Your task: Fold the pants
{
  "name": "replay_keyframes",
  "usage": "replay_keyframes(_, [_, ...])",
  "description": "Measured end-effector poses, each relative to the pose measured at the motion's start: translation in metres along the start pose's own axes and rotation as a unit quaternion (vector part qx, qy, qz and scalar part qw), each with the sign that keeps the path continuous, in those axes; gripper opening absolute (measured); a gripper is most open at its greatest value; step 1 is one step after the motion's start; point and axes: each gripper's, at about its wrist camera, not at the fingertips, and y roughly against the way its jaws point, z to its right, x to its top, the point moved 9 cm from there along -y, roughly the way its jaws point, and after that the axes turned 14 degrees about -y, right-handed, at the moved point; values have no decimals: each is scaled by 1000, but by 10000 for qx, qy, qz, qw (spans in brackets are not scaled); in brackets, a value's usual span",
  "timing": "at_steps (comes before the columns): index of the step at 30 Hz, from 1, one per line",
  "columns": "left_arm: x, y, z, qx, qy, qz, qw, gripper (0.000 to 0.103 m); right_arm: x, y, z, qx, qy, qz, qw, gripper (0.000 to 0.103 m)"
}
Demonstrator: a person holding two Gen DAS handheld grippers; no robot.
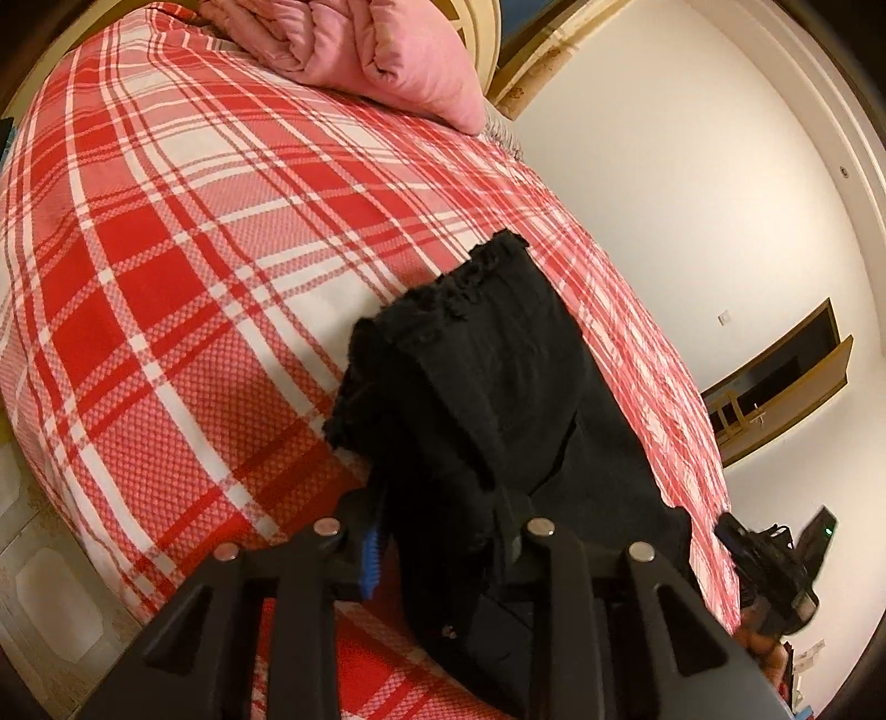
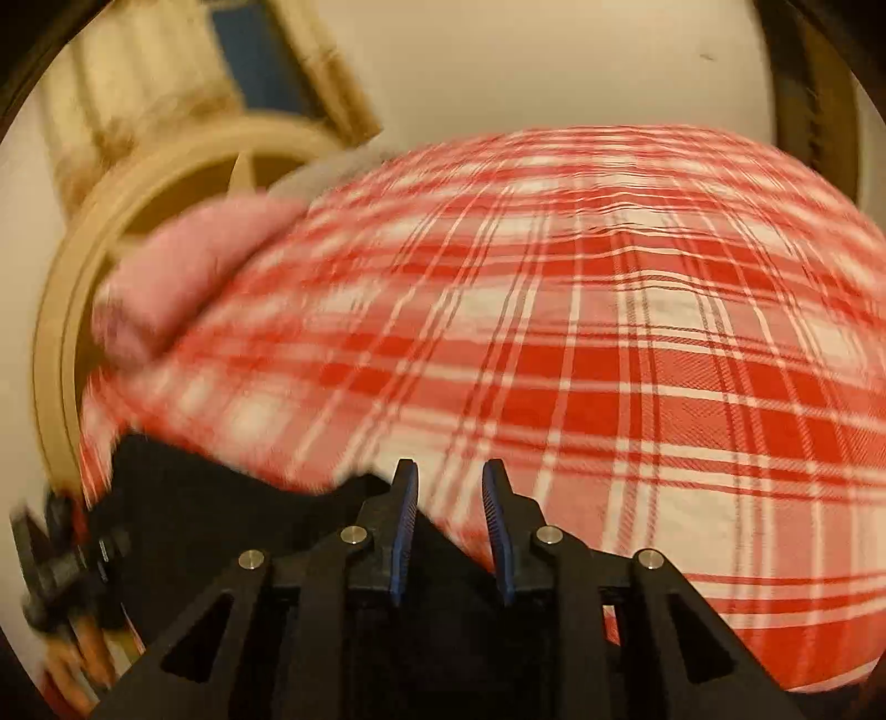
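Black pants (image 1: 498, 399) lie folded on the red and white plaid bedspread (image 1: 166, 249), their frayed leg hems pointing up the bed. My left gripper (image 1: 437, 531) is shut on the near end of the pants, which drape over its fingers. In the right wrist view, my right gripper (image 2: 448, 487) is open and empty above the bedspread (image 2: 609, 360); the view is blurred. The pants (image 2: 221, 509) show dark at its lower left. The right gripper also shows in the left wrist view (image 1: 775, 559) at the bed's right edge.
A pink folded quilt (image 1: 365, 50) lies at the head of the bed; it shows blurred in the right wrist view (image 2: 183, 277). A wooden headboard (image 2: 83, 266) stands behind it. A white wall (image 1: 692, 194) runs along the bed's right side.
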Motion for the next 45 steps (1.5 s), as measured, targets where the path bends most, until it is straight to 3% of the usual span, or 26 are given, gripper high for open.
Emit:
replay_keyframes(4, [-1,0,2,161,-145,41,9998,33,-62,-14,-18,-158,1154,-480,9920,26])
replay_keyframes(6, [-1,0,0,132,-58,46,9999,34,-71,-30,-11,-876,1561,-233,9836,34])
replay_keyframes(8, [0,0,-1,102,-1,21,9999,34,-61,-25,12,-1430,1111,24,9835,39])
replay_keyframes(10, [0,0,-1,101,60,14,9999,34,-60,-12,50,-1665,241,115,9857,34])
replay_keyframes(13, [-1,1,0,203,-22,12,9998,34,-65,15,52,-1045,-147,272,9940,34])
replay_keyframes(16, [-1,0,0,196,-28,3,9998,34,-82,35,15,-731,559,416,9949,34])
replay_keyframes(18, [0,0,1,241,-19,16,9997,35,-98,26,-12,-517,1035,244,9930,34])
replay_keyframes(21, [-1,-1,3,378,-98,11,9992,35,-118,3,-15,-816,1369,-48,9872,34])
replay_keyframes(23, [0,-1,4,451,-119,-36,9989,35,-115,10,-15,-1059,1362,106,9849,34])
replay_keyframes(27, [2,-3,5,546,-182,-129,9983,34,-119,52,-9,-929,1113,607,9876,34])
replay_keyframes(31, [2,-3,7,854,-395,-162,9954,39,-154,58,8,-1123,1200,548,9849,39])
replay_keyframes(32, [2,-4,9,950,-445,-160,9944,40,-156,64,8,-1088,1188,817,9835,43])
replay_keyframes(33, [2,-5,9,1020,-476,-164,9935,40,-156,64,9,-1154,1160,819,9831,43])
replay_keyframes(38, [3,-5,12,1231,-620,-185,9903,36,-149,65,7,-972,785,751,9893,43])
replay_keyframes(40, [5,-4,18,1269,-811,-142,9885,30,-149,74,2,-764,677,887,9908,43])
replay_keyframes(45, [14,6,36,1369,-1259,89,9825,25,-147,94,-3,-705,552,1222,9885,43])
